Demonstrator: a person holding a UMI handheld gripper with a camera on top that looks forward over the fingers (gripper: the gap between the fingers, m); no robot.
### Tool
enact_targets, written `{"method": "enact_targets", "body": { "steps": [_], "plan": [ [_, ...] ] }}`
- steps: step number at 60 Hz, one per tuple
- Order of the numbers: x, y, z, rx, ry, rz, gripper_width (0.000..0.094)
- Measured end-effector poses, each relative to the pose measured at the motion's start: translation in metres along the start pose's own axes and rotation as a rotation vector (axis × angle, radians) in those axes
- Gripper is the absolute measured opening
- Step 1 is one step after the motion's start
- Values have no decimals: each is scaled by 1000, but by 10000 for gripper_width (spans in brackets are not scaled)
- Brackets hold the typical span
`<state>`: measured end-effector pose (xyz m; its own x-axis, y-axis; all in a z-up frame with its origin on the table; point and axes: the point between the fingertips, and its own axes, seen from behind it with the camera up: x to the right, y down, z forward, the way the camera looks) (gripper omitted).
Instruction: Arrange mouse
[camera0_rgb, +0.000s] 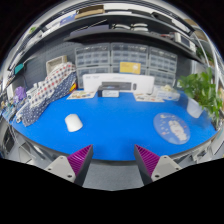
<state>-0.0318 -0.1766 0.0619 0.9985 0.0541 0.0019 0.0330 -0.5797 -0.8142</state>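
A white mouse (74, 123) lies on the blue table mat (115, 125), left of the middle and well beyond my fingers. My gripper (113, 160) is open and empty, held back at the near edge of the table; its two magenta pads (79, 159) stand wide apart with only the grey table edge between them. The mouse is ahead and to the left of the left finger.
A round clear disc (172, 127) lies on the mat at the right. A white box-like device (118, 85) stands at the back, a green plant (204, 92) at the right, patterned cloth (48, 88) at the left. Shelves with drawers fill the back wall.
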Motion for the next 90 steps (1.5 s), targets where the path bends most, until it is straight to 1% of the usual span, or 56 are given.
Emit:
{"method": "enact_targets", "body": {
  "steps": [8,14,19,32,40,51,57,63,72,73,74,75,79,82,90],
  "plan": [
    [-74,23,31,-64,-73,-24,834],
    [-118,24,56,-94,-108,-35,847],
    [-144,16,79,-109,-113,-36,851],
    [-174,-7,138,-151,-78,-19,846],
    [-167,-26,165,-166,-11,-18,847],
    [-155,-50,197,-184,46,3,827],
    [-152,-58,210,-191,63,28,772],
    [-156,-58,213,-217,59,60,667],
    [-155,-55,210,-239,77,82,590],
    [-154,-55,210,-239,81,84,603],
    [-153,-54,209,-239,84,82,536],
    [-153,-54,209,-239,85,76,509],
    [-154,-53,209,-233,78,59,482],
    [-154,-53,209,-226,74,59,431],
    [-155,-52,209,-226,58,34,371]
  ]
}}
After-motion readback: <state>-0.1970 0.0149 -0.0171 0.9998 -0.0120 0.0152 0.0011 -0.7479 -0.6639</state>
